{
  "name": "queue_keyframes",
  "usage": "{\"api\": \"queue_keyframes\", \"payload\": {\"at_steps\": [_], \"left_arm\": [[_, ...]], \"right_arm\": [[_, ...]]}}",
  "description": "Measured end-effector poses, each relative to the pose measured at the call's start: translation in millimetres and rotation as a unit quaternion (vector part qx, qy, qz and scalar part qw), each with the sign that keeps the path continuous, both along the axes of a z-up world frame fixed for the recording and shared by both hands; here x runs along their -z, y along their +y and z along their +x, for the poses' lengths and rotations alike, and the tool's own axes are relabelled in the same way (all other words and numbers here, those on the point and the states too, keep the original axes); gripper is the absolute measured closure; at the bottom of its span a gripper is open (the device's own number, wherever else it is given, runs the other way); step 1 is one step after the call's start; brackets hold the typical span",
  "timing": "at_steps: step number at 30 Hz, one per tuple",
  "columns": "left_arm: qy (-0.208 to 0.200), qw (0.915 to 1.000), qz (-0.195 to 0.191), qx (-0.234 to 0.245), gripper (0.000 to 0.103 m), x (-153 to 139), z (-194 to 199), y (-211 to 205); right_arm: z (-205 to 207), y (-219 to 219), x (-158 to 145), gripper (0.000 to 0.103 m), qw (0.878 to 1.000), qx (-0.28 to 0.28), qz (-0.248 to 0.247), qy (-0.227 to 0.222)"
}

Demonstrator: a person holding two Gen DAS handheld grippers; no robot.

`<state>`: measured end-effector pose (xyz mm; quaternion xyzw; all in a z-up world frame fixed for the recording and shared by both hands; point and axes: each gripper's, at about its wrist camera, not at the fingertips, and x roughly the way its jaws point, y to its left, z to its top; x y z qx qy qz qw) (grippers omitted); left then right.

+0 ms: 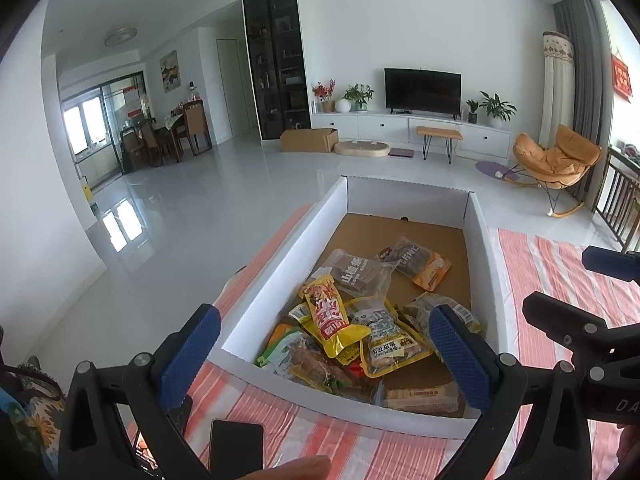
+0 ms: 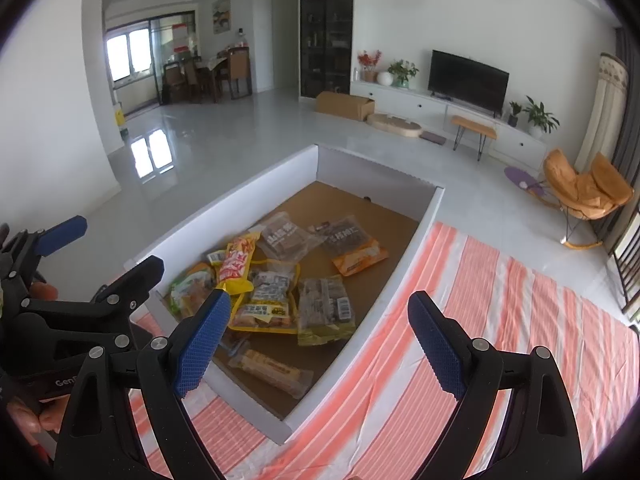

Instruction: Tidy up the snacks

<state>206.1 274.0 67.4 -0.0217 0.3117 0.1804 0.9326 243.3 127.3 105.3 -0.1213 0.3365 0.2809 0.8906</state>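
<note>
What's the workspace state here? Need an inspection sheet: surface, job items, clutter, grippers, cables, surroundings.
Surface: striped orange-white cloth.
Job's things: snack packets piled loose in white box; yellow-red pouch on top; orange-ended packet apart, farther back.
Clutter: phone on cloth beside box.
Grippers: left gripper and right gripper, jaws open, empty.
Cables: nothing seen.
Surroundings: living room, TV, orange rocking chair.

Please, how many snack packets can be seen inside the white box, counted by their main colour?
Yellow packets: 2
Green packet: 1
Orange-ended packet: 1
Clear packets with dark contents: 2
Pale long bar packet: 1
Total: 7 clearly seen; others may lie hidden under the pile.
</note>
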Motion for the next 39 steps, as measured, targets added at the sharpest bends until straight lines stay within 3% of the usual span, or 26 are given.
{"api": "queue_keyframes", "payload": {"at_steps": [33, 39], "left_arm": [[0.016, 0.9995, -0.002, -0.027, 0.000, 18, 5, 31], [0.020, 0.9989, -0.021, -0.036, 0.000, 19, 4, 35]], "right_arm": [[2, 22, 12, 0.011, 1.000, -0.005, -0.010, 0.016], [2, 24, 16, 0.011, 1.000, -0.005, -0.013, 0.017]]}}
